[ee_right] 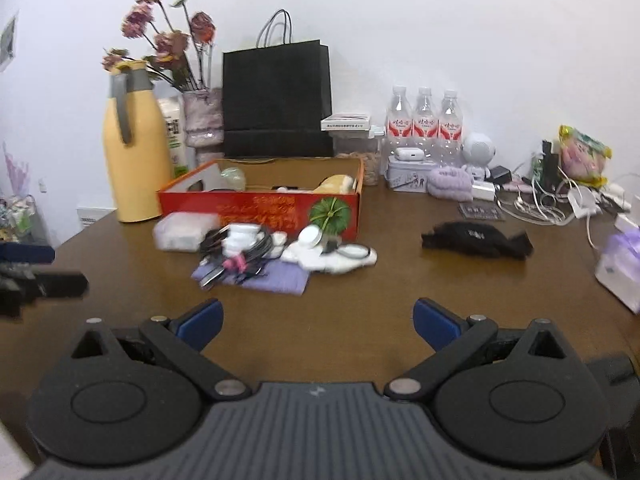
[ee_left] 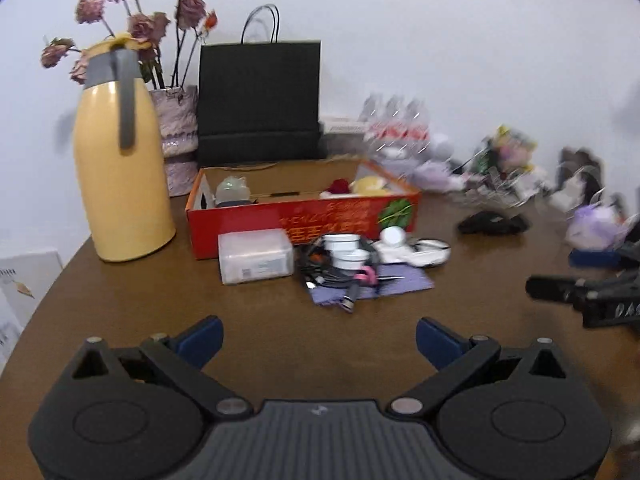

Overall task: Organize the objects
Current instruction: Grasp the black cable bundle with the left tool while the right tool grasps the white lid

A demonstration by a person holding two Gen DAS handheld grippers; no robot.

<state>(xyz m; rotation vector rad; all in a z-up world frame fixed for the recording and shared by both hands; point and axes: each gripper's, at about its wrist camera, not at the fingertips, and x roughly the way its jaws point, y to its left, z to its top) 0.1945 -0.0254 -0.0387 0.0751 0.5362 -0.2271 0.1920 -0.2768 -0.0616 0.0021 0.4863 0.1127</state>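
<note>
The tidying looks like it has only just begun. The red cardboard box (ee_right: pixel 260 204) sits on the brown wooden worktop (ee_right: pixel 380 300) with its top open, and a few things are already inside: a pale green round thing, something soft and yellow, and a bit of red. But a messy pile (ee_right: pixel 276 254) lies just in front of the box, and it probably needs to be put away. In the pile are small white round jars (ee_left: pixel 346 248), shiny black cables, a pink clip, a white cloth and a flat purple cloth (ee_right: pixel 272 278) under it all. A clear plastic box (ee_left: pixel 255 255) with hard, square sides rests against the red box. A soft black fabric thing (ee_right: pixel 478 239) lies off alone on the right. The left tongs (ee_left: pixel 319 338) are spread wide and hold nothing. The right tongs (ee_right: pixel 318 322) are spread wide and empty too. Both hover over bare wood, near the pile but not touching it. A smooth yellow jug (ee_left: pixel 120 168) stands tall beside the box.
</note>
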